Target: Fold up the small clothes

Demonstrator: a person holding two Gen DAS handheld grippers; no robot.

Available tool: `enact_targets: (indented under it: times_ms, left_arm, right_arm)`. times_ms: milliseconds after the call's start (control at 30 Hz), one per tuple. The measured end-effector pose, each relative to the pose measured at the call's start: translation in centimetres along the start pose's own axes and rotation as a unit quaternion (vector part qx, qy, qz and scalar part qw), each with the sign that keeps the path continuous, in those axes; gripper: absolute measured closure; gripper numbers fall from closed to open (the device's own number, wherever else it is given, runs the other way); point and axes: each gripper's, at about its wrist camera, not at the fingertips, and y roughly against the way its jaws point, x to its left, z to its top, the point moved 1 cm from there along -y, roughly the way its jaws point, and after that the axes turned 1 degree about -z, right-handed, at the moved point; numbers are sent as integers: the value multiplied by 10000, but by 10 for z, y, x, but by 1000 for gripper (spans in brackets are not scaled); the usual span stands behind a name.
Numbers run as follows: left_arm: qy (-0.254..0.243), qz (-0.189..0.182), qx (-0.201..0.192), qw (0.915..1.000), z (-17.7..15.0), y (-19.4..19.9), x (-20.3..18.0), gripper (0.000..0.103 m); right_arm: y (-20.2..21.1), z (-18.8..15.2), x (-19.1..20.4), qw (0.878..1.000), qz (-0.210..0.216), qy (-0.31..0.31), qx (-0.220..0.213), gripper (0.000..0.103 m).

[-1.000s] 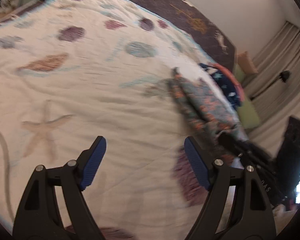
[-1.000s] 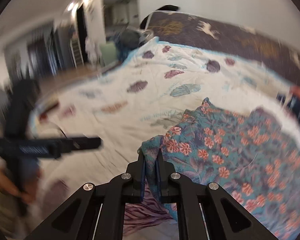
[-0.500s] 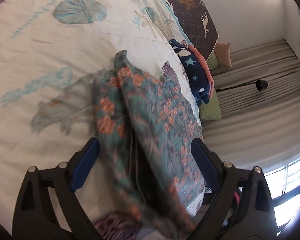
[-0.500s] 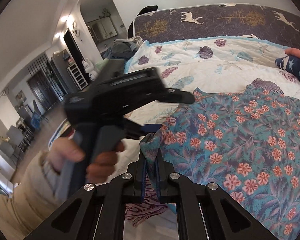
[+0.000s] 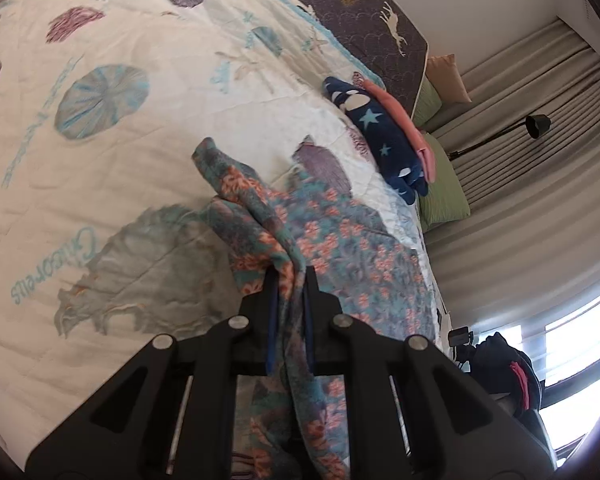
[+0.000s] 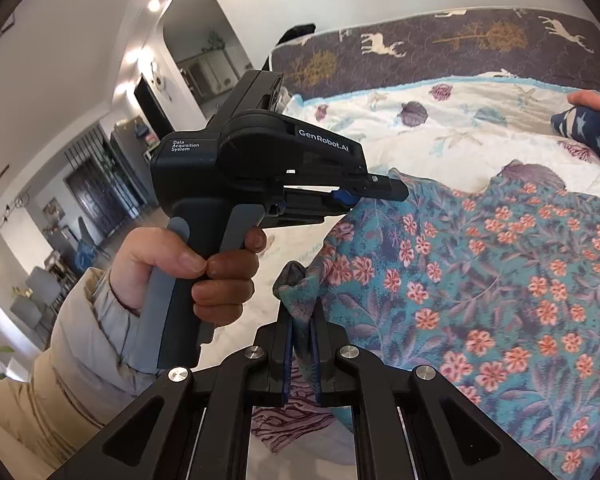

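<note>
Clothes lie folded near the bed's far right edge: a navy star-print piece point(image 5: 384, 136) with a pink one point(image 5: 400, 120) against it, well apart from the floral garment point(image 5: 340, 240). Beyond that edge, green cushions point(image 5: 444, 196) and a tan pillow point(image 5: 446, 78) sit beside grey curtains point(image 5: 540, 160), with a black lamp point(image 5: 538, 126) in front of them. A dark bag point(image 5: 504, 364) stands lower down by the bright window point(image 5: 572, 340).

The floral garment spreads over the near right part of the quilt point(image 5: 100, 140), which is white with shell and starfish prints (teal script too). The left gripper point(image 5: 288, 280) has its jaws clamped on a bunched fold of the garment. The right gripper point(image 6: 302, 308) is clamped on another corner of it, close to the near edge. In the right wrist view the left gripper's body, held in the person's hand point(image 6: 188, 268), fills the middle and hides part of the quilt.

A dark mattress point(image 6: 440, 48) with deer and trees lines the bed's far edge. Past the left side, an arched opening point(image 6: 200, 52) leads to a room with ceiling lights.
</note>
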Motion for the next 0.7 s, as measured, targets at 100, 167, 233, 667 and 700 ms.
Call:
enact_targets:
  times_ms: [100,167,233,667,700]
  left_arm:
    - [-209,-16,-26,9998,3,-1,-20,91]
    - [-354,-57,-42,9993,5,-3,-37,91]
    - [-514,-93,-68,9986,7,-5,-57,96]
    - [-473,955,-250,9940,-11,-5,-84,47]
    - [-442,1024,-267,9934,-15,-2,-79,47]
  right_arm:
    - [16,0,-6,9998,-5,-98,-184,97]
    - [29,2,-14,9993,19,-207,-322,97]
    - [38,5,-21,9987,6,-275,-428,97]
    - [77,-20,-91,9922,148,-1145,-472,97]
    - [75,-23,-93,9918,214,-1192,-411,97]
